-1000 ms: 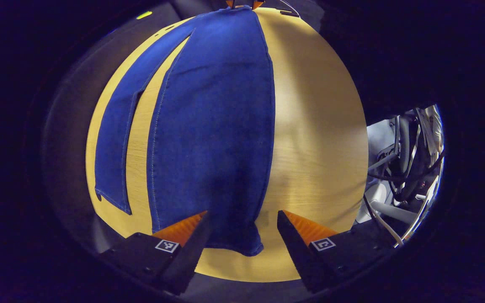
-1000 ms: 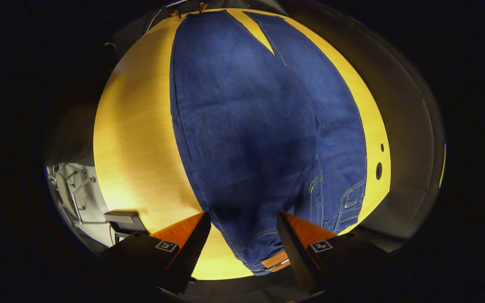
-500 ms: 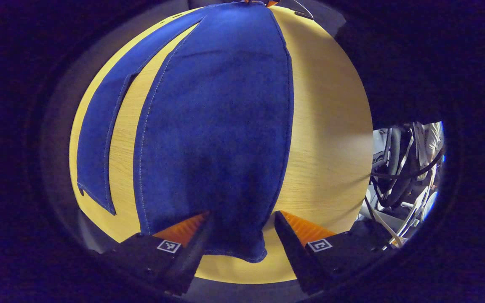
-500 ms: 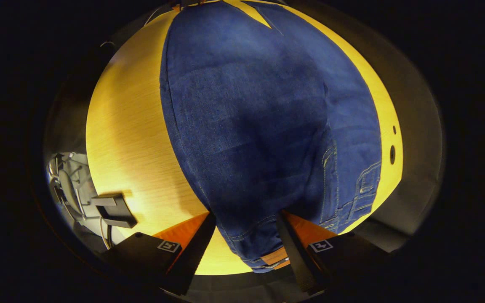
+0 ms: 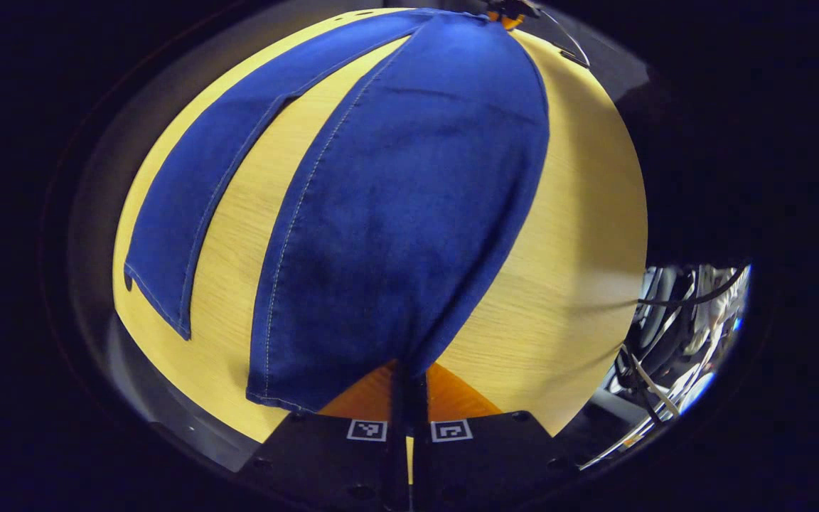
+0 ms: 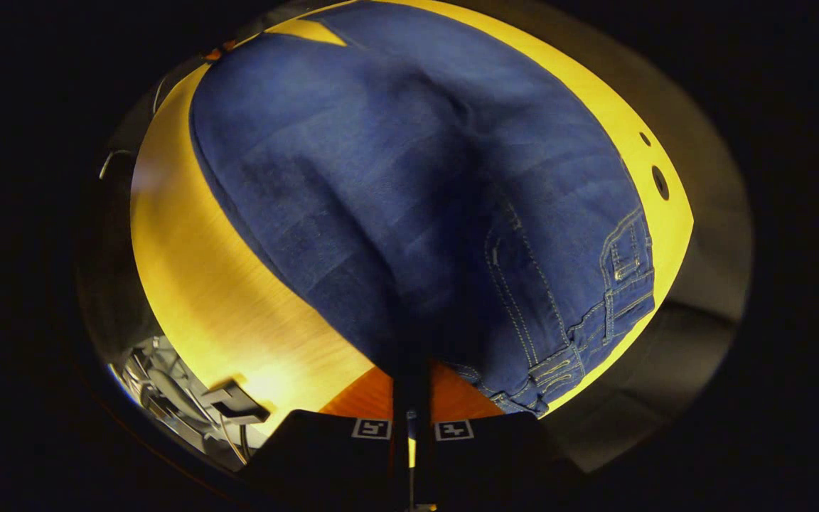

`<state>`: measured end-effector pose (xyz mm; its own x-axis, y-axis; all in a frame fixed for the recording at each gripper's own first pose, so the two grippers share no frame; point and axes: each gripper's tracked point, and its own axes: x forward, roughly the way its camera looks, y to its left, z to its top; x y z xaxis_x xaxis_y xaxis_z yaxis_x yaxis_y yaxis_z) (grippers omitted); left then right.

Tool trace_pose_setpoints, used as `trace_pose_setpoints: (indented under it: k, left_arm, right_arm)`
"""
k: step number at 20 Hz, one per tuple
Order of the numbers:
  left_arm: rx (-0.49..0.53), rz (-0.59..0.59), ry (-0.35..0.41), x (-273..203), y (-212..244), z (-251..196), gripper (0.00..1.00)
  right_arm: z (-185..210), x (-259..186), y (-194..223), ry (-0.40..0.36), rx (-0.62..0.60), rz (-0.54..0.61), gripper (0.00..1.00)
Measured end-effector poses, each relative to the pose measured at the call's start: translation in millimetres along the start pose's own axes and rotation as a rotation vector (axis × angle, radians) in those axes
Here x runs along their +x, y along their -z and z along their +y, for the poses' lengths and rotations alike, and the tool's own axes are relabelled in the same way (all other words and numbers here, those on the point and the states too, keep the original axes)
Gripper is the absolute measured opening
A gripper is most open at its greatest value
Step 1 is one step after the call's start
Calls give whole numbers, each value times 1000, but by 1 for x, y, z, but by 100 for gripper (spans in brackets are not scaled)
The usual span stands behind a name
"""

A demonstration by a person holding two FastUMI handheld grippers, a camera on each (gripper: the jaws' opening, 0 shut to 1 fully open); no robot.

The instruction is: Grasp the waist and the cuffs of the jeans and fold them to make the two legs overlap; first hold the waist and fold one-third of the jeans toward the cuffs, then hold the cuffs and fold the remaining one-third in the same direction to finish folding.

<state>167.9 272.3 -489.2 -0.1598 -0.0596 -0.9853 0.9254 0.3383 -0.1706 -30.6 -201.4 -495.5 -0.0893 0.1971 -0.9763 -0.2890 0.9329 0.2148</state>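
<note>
Blue jeans (image 5: 395, 213) lie spread on a round wooden table (image 5: 566, 242). In the left gripper view the near leg rises from the table into my left gripper (image 5: 409, 373), which is shut on its cuff edge. The other leg (image 5: 196, 206) lies flat to the left, its cuff near the table's edge. In the right gripper view the jeans' seat (image 6: 409, 199) bulges up toward my right gripper (image 6: 409, 370), shut on the waist. A belt loop and stitched pocket (image 6: 616, 263) show at the right. The far gripper (image 5: 505, 11) appears at the top of the left gripper view.
The table's dark rim (image 5: 146, 398) runs close below both grippers. Cables and a white frame (image 5: 672, 334) stand off the table at the right of the left gripper view. A grey bracket (image 6: 235, 405) sits past the table's edge in the right gripper view.
Both grippers have gone from open to shut, the left on the cuff, the right on the waist. The cloth now lifts in a ridge toward each gripper, and both views have tilted.
</note>
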Motion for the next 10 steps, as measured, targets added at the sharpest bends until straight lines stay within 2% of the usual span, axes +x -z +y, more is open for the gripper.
trace_pose_setpoints:
  k: [5, 8, 10]
  left_arm:
    - [-23, -112, -120, -34, -24, 30, 7]
    - [-78, -200, -138, -78, -50, 46, 6]
    - [-163, -292, -144, -100, -73, 62, 6]
  right_arm:
    - [-10, -42, -25, -35, 183, -152, 7]
    - [-28, -84, -46, -35, 305, -253, 7]
    - [-44, -105, -62, -28, 386, -321, 6]
